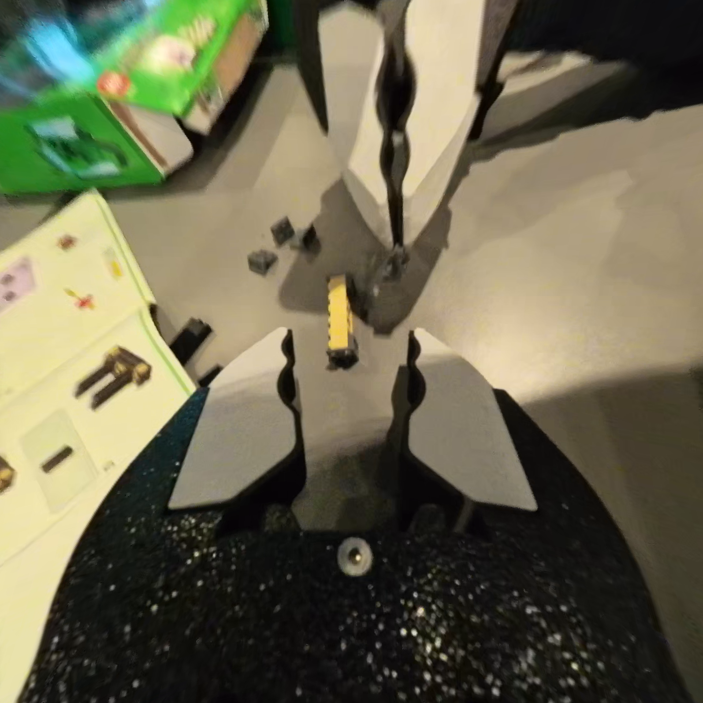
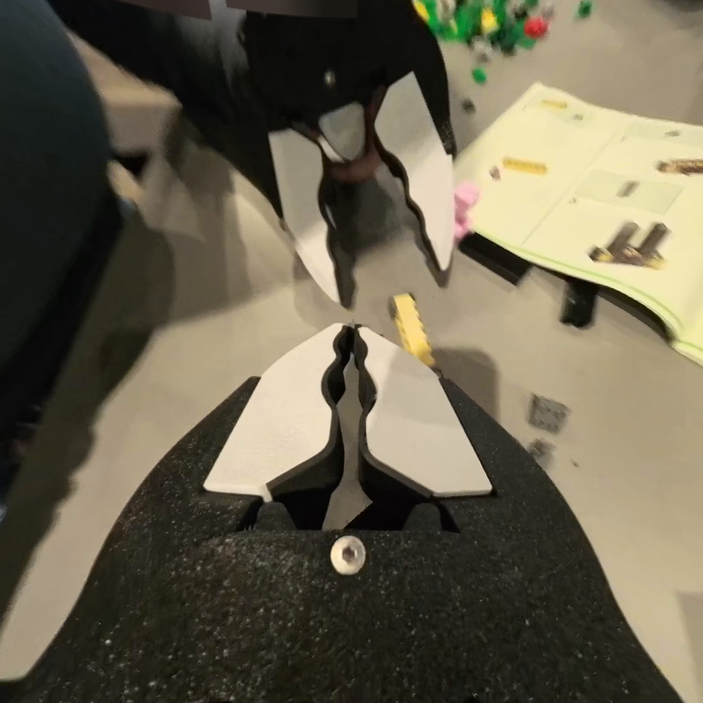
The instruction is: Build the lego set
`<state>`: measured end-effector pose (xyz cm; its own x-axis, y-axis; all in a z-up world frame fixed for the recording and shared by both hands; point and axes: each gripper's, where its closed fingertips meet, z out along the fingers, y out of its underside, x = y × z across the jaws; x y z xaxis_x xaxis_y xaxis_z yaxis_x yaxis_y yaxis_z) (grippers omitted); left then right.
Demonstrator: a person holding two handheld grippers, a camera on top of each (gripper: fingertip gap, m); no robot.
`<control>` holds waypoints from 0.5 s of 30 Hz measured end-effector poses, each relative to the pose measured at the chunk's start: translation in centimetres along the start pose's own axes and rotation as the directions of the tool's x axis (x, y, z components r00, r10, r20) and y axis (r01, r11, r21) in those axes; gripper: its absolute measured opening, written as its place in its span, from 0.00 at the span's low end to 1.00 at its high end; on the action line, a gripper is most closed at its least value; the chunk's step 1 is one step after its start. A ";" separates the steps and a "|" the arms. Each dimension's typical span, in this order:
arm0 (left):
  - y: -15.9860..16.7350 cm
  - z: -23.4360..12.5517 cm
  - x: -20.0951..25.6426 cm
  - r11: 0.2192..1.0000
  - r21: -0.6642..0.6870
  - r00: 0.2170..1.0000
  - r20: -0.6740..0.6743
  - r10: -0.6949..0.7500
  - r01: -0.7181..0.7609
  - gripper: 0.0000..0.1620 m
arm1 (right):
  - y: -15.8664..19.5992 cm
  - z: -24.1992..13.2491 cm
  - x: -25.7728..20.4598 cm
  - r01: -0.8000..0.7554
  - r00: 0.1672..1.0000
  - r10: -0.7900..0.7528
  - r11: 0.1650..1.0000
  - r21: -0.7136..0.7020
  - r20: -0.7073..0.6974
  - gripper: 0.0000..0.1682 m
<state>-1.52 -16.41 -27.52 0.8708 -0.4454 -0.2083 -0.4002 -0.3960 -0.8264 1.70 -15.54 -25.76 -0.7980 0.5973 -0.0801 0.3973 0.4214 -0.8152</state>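
A long yellow brick (image 1: pixel 339 319) with a black piece on its near end lies on the grey table, just beyond and between my left gripper's open fingertips. My left gripper (image 1: pixel 350 334) is open and empty. My right gripper (image 1: pixel 395 253) comes in from the far side with its jaws closed, and a small dark piece (image 1: pixel 382 272), blurred, shows at its tips beside the brick's far end. In the right wrist view my right gripper (image 2: pixel 353 326) is shut, the yellow brick (image 2: pixel 411 331) lies just to its right, and my left gripper (image 2: pixel 392 283) hangs open above.
An open instruction booklet (image 1: pixel 68 342) (image 2: pixel 589 182) lies beside the work spot, with black pieces (image 1: pixel 192 336) (image 2: pixel 578 304) at its edge. A green box (image 1: pixel 95 125) stands behind it. Small grey pieces (image 1: pixel 281 243) (image 2: pixel 547 412), a pink piece (image 2: pixel 464 207) and a green brick pile (image 2: pixel 490 26) lie around. The left gripper's tips are roughly 4 centimeters from the right gripper's.
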 end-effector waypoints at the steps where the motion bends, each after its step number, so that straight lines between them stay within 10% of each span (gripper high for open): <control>1: -1.1 -0.4 0.2 0.998 0.049 1.000 0.004 0.030 -0.030 0.32 | -0.6 0.0 -0.4 -0.016 0.999 0.015 0.999 0.037 0.039 0.01; 15: -4.8 -1.5 5.0 0.915 0.305 0.942 -0.123 0.313 -0.264 0.05 | -3.0 -0.5 -3.8 -0.167 0.914 0.069 0.962 0.216 0.399 0.01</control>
<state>4.37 -17.95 -23.80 0.6598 -0.6421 -0.3904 -0.5090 0.0004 -0.8608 3.75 -18.72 -22.71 -0.8831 0.3027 -0.3585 0.4176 0.1585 -0.8947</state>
